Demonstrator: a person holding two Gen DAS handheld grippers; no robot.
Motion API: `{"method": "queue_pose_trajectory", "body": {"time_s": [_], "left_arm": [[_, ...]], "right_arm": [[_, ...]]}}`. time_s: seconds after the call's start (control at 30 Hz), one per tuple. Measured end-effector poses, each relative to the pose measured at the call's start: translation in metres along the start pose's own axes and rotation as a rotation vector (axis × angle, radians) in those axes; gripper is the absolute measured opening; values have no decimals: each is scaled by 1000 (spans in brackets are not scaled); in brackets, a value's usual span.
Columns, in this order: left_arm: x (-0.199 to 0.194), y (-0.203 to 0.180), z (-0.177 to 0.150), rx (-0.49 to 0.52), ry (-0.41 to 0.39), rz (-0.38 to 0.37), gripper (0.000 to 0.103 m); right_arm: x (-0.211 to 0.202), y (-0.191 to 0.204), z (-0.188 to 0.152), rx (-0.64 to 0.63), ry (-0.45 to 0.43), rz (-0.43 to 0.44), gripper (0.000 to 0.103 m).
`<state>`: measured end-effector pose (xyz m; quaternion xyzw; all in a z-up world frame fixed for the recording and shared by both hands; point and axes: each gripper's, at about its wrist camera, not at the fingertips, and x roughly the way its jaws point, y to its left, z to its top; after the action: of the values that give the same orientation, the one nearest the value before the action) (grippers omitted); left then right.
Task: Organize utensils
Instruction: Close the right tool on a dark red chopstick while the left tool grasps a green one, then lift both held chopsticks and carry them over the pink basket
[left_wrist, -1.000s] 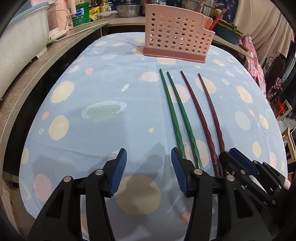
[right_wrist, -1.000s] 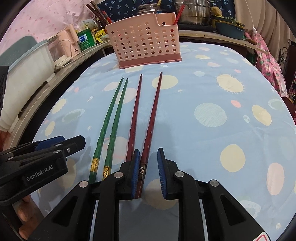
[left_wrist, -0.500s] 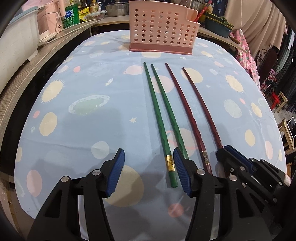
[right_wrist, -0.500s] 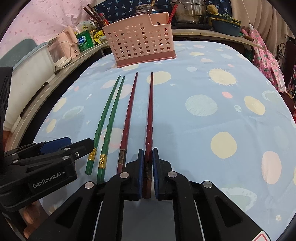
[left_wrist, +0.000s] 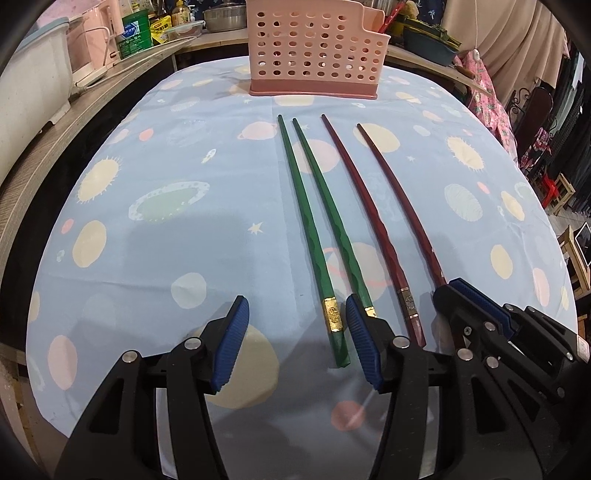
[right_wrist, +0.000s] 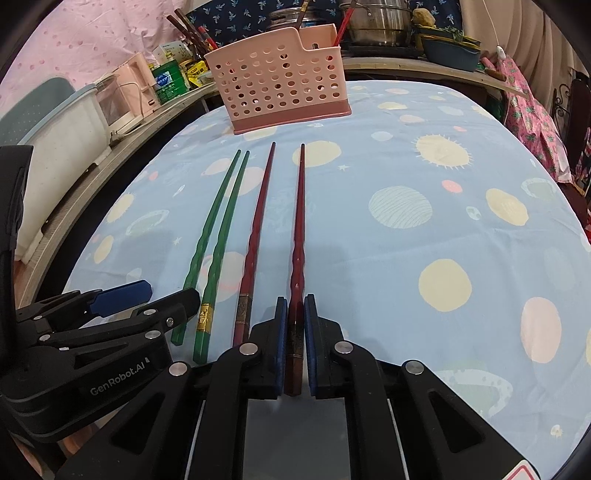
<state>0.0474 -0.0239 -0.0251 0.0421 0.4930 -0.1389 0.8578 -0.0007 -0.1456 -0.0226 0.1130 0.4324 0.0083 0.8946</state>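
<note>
Two green chopsticks (left_wrist: 314, 236) (right_wrist: 218, 240) and two dark red chopsticks lie side by side on the blue planet-print tablecloth, tips toward the pink perforated utensil basket (left_wrist: 314, 48) (right_wrist: 280, 92). My right gripper (right_wrist: 295, 325) is shut on the thick end of the rightmost red chopstick (right_wrist: 299, 229) (left_wrist: 399, 199). The other red chopstick (right_wrist: 255, 236) (left_wrist: 369, 221) lies free. My left gripper (left_wrist: 295, 343) is open, its jaws straddling the thick end of the left green chopstick. The right gripper shows in the left wrist view (left_wrist: 461, 295).
The tablecloth (left_wrist: 147, 240) covers the table. A wooden counter (left_wrist: 44, 147) runs along the left with a white appliance (right_wrist: 62, 147), jars and a green can (left_wrist: 136, 33). Pots and bowls (right_wrist: 380, 22) stand behind the basket. Chairs stand at the far right.
My right gripper has closed onto the rightmost red chopstick. My left gripper has shifted so its open jaws frame the green chopstick's end.
</note>
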Motion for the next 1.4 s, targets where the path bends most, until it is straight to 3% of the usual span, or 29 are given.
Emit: {"method": "queue_pose_trajectory", "body": {"time_s": [0.2,0.53,0.8,1.17,1.4], "left_arm": [[0,-2,-1,9,-5,4,51],[-2,-3,-3,16,-10,-14,41],[-3,-3,-3,16,0,-51,9],[-7,3,-1,-18,25,-89,7],[-34,14,12,-42,-31,-89,7]], "right_arm": [[0,0,0,1,1,0,9],[0,1,0,0,2,1,9],[-1,-1,-1,2,3,5,9],[-4,-2,-1,3,11,4,8],[-29,-7,12,8,-39,5,8]]}}
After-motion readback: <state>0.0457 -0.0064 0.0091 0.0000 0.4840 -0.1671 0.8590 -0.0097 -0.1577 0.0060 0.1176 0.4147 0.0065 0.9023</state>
